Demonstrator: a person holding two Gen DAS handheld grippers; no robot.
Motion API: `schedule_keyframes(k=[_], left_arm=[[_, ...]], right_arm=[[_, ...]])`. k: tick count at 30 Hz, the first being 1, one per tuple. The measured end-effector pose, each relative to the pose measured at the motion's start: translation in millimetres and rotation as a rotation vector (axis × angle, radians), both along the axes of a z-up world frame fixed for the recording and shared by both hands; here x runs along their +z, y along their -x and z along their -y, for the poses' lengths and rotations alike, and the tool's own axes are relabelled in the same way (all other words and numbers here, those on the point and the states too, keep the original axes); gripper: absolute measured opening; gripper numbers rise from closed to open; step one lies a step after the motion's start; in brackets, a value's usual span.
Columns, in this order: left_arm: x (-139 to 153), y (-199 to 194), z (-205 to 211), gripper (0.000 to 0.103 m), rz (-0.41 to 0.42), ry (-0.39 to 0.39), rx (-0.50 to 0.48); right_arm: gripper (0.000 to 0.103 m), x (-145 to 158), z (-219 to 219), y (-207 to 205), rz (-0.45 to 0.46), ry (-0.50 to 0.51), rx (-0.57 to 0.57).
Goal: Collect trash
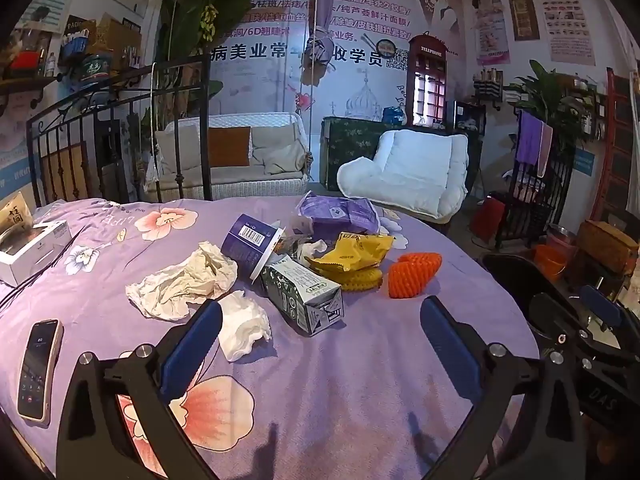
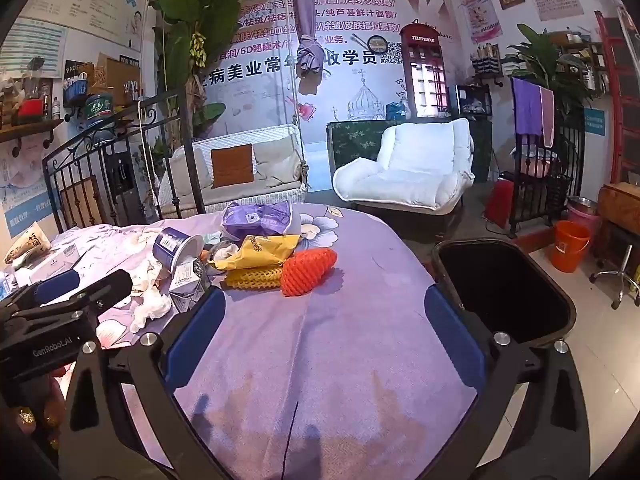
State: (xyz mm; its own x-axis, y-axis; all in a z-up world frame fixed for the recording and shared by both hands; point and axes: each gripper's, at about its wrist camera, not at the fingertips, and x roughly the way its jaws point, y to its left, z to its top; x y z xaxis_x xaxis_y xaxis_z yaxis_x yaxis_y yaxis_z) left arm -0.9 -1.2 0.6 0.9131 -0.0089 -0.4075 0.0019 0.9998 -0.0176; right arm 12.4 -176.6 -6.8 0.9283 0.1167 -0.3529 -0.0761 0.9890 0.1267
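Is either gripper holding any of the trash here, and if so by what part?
Nothing is held. The left gripper and right gripper both stand wide open over the purple cloth, short of the trash.

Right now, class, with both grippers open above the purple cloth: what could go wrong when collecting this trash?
1. The phone lies near the tissues; it might get swept up.
2. The cup leans on the carton; lifting one may roll the other.
3. The bin stands off the table's edge; a drop could miss.

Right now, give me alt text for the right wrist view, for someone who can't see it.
An open blue-padded tool hovers empty over a purple floral bedspread. Ahead lie an orange foam fruit net, a yellow snack wrapper and a tipped purple paper cup, with a black plastic bin to the right.
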Motion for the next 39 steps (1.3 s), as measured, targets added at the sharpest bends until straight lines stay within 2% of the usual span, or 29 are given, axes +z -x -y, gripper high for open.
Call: schedule_keyframes(k=[39], left_arm=[[-10.9,-1.6,4.3,0.099,-0.031,0.022,-0.031]], right_arm=[[0.099,-3.2,-2.7,-4.5,-0.025,-0.003,0.006]])
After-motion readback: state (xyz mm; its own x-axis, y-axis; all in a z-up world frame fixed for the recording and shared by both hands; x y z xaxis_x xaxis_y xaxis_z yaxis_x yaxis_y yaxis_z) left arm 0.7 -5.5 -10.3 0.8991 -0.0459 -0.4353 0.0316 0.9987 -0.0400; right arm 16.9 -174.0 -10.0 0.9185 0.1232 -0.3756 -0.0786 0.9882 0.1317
